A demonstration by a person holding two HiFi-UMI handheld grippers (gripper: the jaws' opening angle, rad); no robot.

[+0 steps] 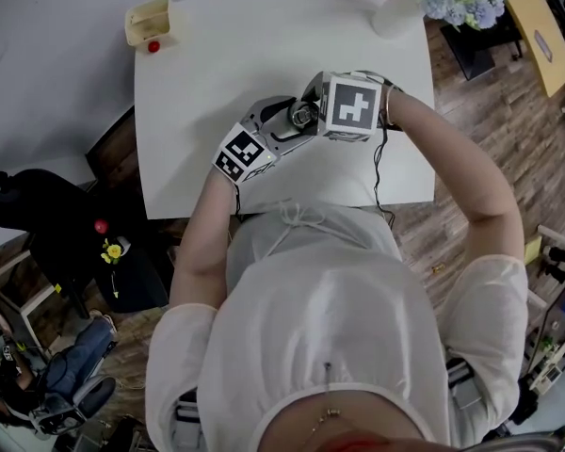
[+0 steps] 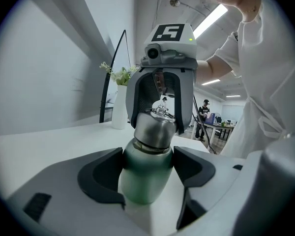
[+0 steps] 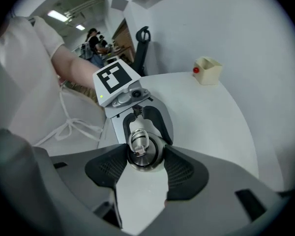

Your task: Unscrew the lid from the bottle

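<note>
A green metal bottle (image 2: 141, 178) with a steel lid (image 2: 155, 130) is held just above the white table (image 1: 217, 73), tilted. My left gripper (image 2: 147, 173) is shut on the green body, its dark pads pressing both sides. My right gripper (image 3: 145, 154) faces it from the opposite side, its jaws shut around the steel lid (image 3: 142, 151), whose ring handle points at that camera. In the head view the two grippers meet at the table's middle, with the lid (image 1: 302, 114) between the left gripper (image 1: 284, 125) and the right gripper (image 1: 311, 100).
A small beige box (image 1: 149, 19) with a red ball beside it stands at the table's far left corner. A white vase (image 1: 395, 12) of blue flowers stands at the far right corner. A black chair (image 1: 38, 224) is left of the table.
</note>
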